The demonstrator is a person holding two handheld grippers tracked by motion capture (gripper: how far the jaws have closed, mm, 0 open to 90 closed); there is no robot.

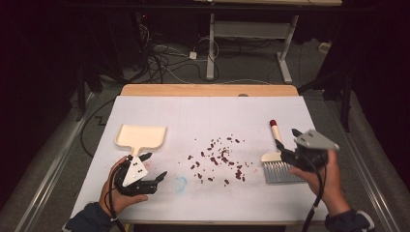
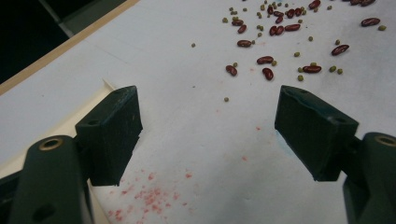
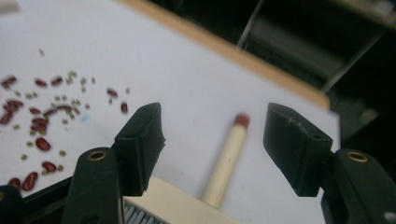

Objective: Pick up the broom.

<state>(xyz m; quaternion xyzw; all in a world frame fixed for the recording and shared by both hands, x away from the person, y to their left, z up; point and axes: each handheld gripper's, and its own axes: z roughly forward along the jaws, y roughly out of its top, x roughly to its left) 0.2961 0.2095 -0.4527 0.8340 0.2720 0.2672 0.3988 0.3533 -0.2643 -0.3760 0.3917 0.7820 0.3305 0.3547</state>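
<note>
Here my white surface [image 1: 208, 111] sits in a dark, cable-strewn room. Left fingers [image 2: 112, 135] gape empty beside the dustpan [image 1: 141, 137] near the left edge; right fingers [image 3: 292, 140] straddle the brush [image 1: 276, 154], untouching.

Your cream plastic dustpan [image 1: 141, 136] looks smooth and matt. The cream hand brush with a red-tipped handle [image 1: 275, 145] has a smooth, dull-finished handle, and its grey bristles read as fine ribbed strands in the high view. You work on a white table sheet [image 1: 208, 116] — matt, paper-like, faintly stained pink and blue — edged by a pale wooden board [image 1: 208, 90] with a smooth, satin face. The dark red kidney beans [image 2: 265, 59] are glossy; the small green beans [image 2: 332, 68] are duller. Your left gripper [image 2: 208, 135] and right gripper [image 3: 212, 140] have black plastic jaws — matt, slightly scuffed.
</note>
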